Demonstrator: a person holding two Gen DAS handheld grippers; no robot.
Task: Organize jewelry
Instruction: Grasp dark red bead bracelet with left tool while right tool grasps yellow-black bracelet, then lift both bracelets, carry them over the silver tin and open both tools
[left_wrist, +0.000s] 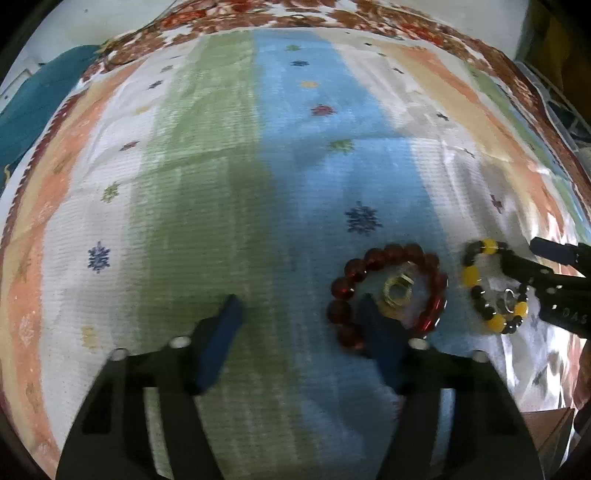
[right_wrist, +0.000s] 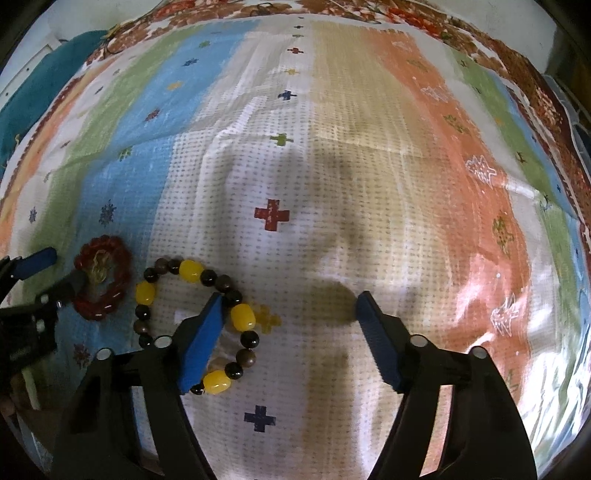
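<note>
Right now I have both grippers low over the striped, patterned cloth (right_wrist: 332, 177), and both stand wide apart with nothing between their blue pads. My left gripper (left_wrist: 299, 306) has its right pad overlapping the near edge of the red bead bracelet (left_wrist: 388, 254), a ring of glossy, dark red round beads lying flat on the blue stripe. Inside that ring sits a small gold ring piece (left_wrist: 397, 291); its exact shape is too blurred to tell. Just beside it, on the white stripe, lies the yellow and black bracelet (right_wrist: 192, 271), which alternates large yellow oval beads with smaller dark and brown round ones. My right gripper (right_wrist: 290, 301) has its left pad lying across that loop. A small silver ring (left_wrist: 509, 297) lies inside that loop.
</note>
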